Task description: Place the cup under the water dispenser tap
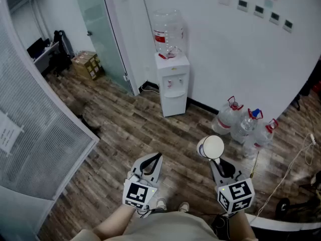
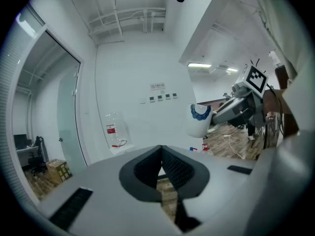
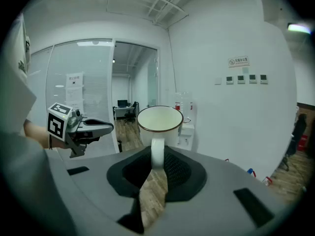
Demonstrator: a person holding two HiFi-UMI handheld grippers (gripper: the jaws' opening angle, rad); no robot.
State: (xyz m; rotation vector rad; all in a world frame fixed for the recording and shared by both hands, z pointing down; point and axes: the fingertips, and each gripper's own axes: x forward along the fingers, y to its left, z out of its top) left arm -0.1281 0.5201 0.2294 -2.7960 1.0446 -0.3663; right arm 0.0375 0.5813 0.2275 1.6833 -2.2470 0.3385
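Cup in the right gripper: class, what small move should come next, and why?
Probably carry the cup forward toward the water dispenser. The right gripper holds it by the handle, but the dispenser stands well ahead across the floor.

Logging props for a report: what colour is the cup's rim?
Dark brown, on a white cup; the right gripper view shows it best.

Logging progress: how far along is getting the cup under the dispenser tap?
Done: the white cup with a dark rim is up, handle clamped in the right gripper. In hand: carrying it; the white water dispenser stands ahead across the wood floor. Left: setting the cup under its tap.
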